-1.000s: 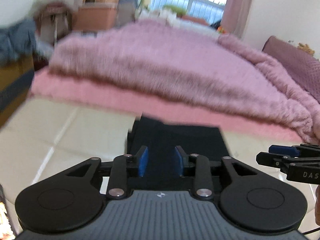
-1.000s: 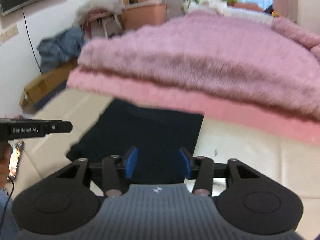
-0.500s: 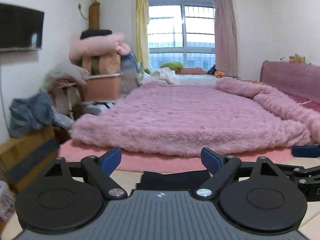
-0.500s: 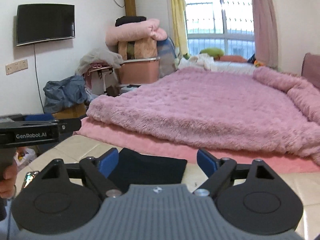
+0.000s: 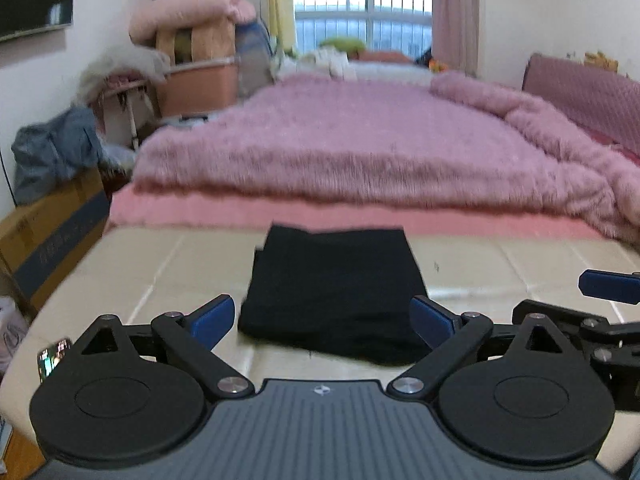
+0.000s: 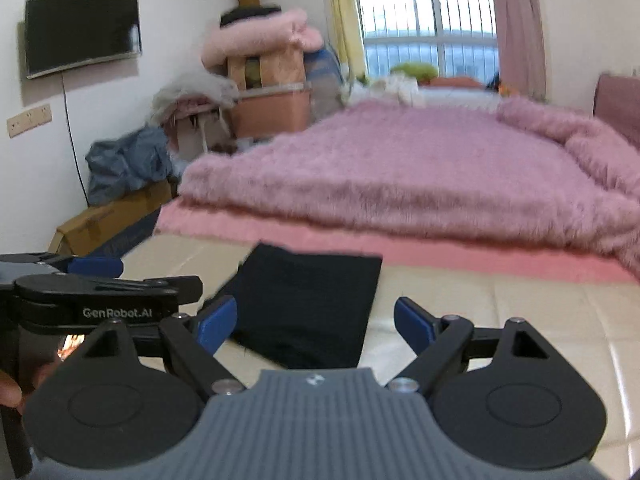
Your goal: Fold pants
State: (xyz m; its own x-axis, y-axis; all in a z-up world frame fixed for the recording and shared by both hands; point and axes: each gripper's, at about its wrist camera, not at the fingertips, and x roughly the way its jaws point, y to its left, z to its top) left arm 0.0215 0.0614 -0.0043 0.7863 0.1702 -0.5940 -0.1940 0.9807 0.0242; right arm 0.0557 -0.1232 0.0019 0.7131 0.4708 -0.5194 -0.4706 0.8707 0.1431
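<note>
Bedroom, cream mat [image 5: 160,264] at the foot of the pink bed [image 5: 360,148]; black pants [image 5: 336,288] folded flat on it.
Your left gripper [image 5: 322,320] and right gripper [image 6: 316,322] both gape wide, empty, clear of the cloth.

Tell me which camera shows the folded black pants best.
Left wrist view: the pants lie centred, all four edges visible between the open left gripper fingers. Right wrist view shows them off-centre, near edge partly hidden behind the gripper body.
</note>
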